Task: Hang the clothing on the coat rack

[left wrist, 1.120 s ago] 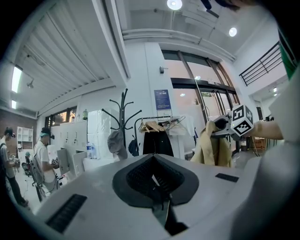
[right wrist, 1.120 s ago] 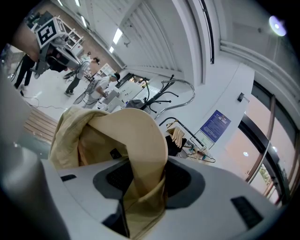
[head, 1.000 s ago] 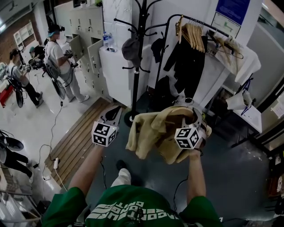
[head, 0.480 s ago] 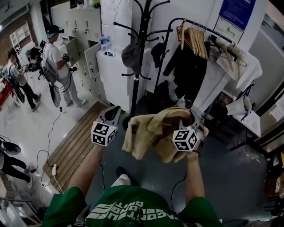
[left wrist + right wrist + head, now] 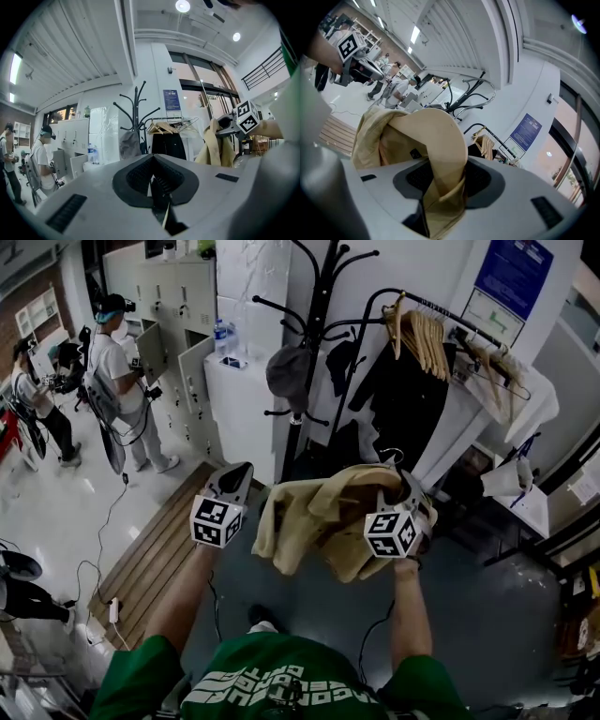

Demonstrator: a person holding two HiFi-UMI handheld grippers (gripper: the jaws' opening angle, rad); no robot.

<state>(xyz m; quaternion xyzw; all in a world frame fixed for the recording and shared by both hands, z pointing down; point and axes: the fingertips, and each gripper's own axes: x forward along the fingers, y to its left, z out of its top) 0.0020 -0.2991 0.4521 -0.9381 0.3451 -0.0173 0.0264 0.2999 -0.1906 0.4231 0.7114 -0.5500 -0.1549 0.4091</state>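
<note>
A tan jacket [image 5: 305, 512] hangs bunched from my right gripper [image 5: 410, 495], which is shut on a fold of it; the cloth [image 5: 423, 140] fills the space between that gripper's jaws [image 5: 440, 194]. My left gripper [image 5: 236, 482] is held up beside the jacket's left side, apart from it, shut with nothing between its jaws [image 5: 154, 187]. The black coat rack [image 5: 314, 343] stands just beyond both grippers, with a grey hat [image 5: 284, 371] on one hook and a dark item [image 5: 337, 354] on another. From the left gripper view, the rack [image 5: 137, 117] is straight ahead.
A clothes rail [image 5: 441, 315] with wooden hangers and a black garment [image 5: 398, 399] stands right of the rack. White lockers [image 5: 187, 306] and a cabinet with a bottle [image 5: 219, 334] stand on the left. Two people [image 5: 117, 362] stand at far left. Slatted wooden flooring [image 5: 155, 549] lies below left.
Both grippers and the jacket have come a little closer to the coat rack. The right gripper's hold on the jacket is unchanged and the left gripper stays shut.
</note>
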